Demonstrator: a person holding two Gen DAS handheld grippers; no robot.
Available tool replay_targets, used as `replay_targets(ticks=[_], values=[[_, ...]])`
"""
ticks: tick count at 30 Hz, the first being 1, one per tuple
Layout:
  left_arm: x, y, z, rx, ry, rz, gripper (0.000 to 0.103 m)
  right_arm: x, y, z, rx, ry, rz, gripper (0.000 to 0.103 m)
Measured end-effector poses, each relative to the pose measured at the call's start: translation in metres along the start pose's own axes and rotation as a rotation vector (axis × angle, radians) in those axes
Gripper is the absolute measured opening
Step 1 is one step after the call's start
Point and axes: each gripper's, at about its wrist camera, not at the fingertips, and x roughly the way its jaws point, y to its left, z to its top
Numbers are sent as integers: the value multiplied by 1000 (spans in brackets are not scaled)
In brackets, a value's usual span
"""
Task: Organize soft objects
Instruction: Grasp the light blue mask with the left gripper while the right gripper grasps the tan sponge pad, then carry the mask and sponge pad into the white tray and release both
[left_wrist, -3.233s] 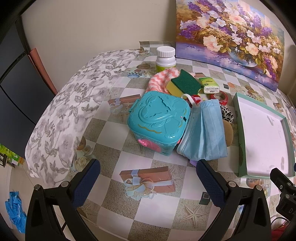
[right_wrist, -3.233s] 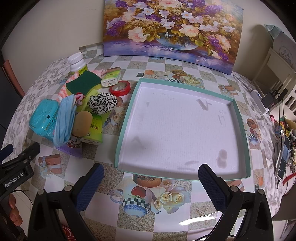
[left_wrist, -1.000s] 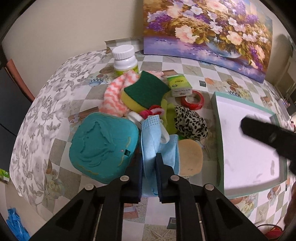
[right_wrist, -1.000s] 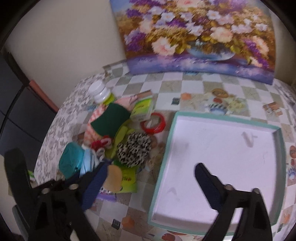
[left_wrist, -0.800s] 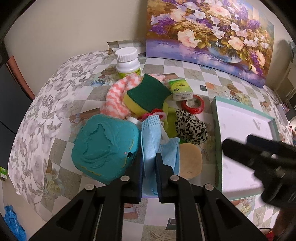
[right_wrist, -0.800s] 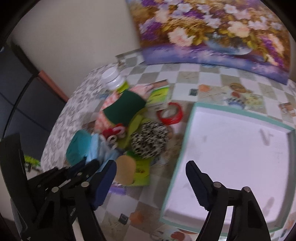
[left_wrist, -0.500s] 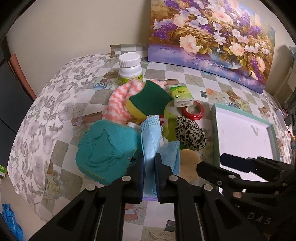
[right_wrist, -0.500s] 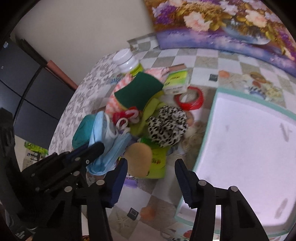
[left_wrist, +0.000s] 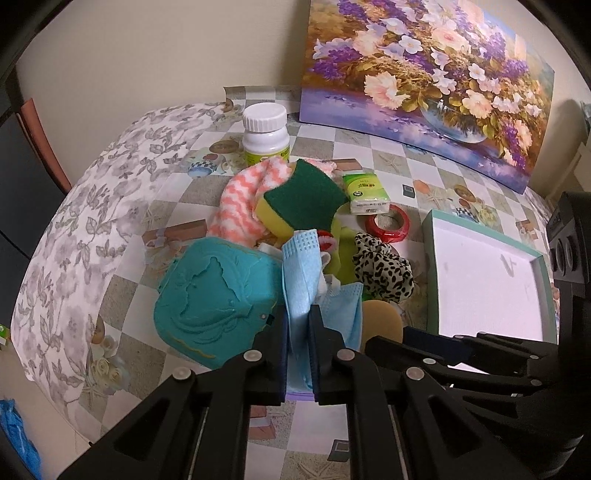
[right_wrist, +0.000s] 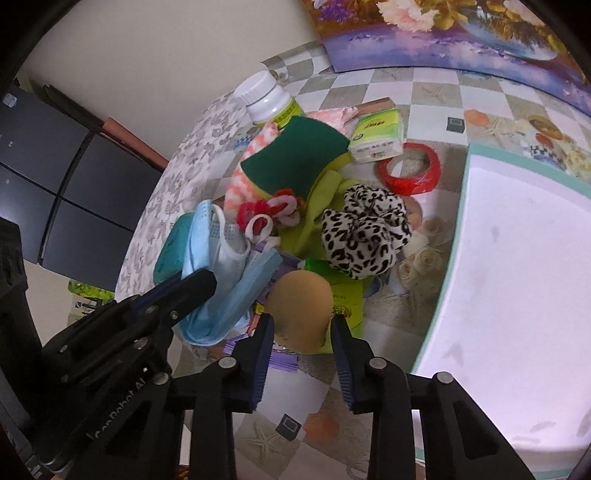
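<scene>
My left gripper (left_wrist: 298, 323) is shut on a light blue face mask (left_wrist: 301, 275) and holds it up over the pile; the mask also shows in the right wrist view (right_wrist: 218, 266). My right gripper (right_wrist: 301, 325) has its jaws on either side of a tan round sponge (right_wrist: 301, 312), touching or nearly touching it. Behind lie a leopard-print scrunchie (right_wrist: 364, 230), a green and yellow scouring sponge (right_wrist: 295, 158), a pink and white cloth (left_wrist: 240, 201), red and white hair ties (right_wrist: 266, 216) and a yellow-green cloth (right_wrist: 325, 188). The teal-rimmed white tray (right_wrist: 458, 236) is to the right.
A teal plastic case (left_wrist: 214, 299) lies left of the mask. A white pill bottle (left_wrist: 265, 134), a green tissue pack (left_wrist: 365, 194) and a red tape roll (left_wrist: 388, 221) stand behind the pile. A flower painting (left_wrist: 424, 81) leans on the wall. The table edge drops off at left.
My left gripper shut on the face mask and lifted it. My right gripper swung left from the tray to the pile and narrowed its jaws around the tan sponge.
</scene>
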Motion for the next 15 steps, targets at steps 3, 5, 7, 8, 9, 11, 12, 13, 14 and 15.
replay_targets(ticks=[3, 5, 7, 8, 9, 11, 12, 13, 14, 15], values=[[0, 0, 0, -3, 6, 0, 10, -1, 0, 0, -1, -7, -1, 22], [-2, 1, 2, -5, 5, 8, 10, -3, -1, 1, 3, -16, 6, 19], [-3, 1, 4, -8, 1, 10, 10, -6, -1, 1, 2, -23, 14, 17], [-5, 1, 5, -9, -2, 13, 10, -8, 0, 1, -1, -28, 14, 17], [-7, 1, 6, -8, -6, 15, 10, -10, 1, 1, -5, -33, 16, 17], [-12, 0, 8, -7, -13, 19, 10, -17, 2, 1, -10, -50, 19, 17], [-15, -1, 10, -8, -19, 20, 10, -19, 2, 1, -10, -56, 19, 17], [-19, -2, 12, -9, -27, 21, 10, -24, 1, 1, -7, -67, 16, 17], [-22, -2, 14, -10, -32, 22, 10, -28, 1, 2, -5, -77, 14, 17], [-27, -4, 17, -10, -41, 21, 10, -32, -1, 2, -3, -87, 11, 16]])
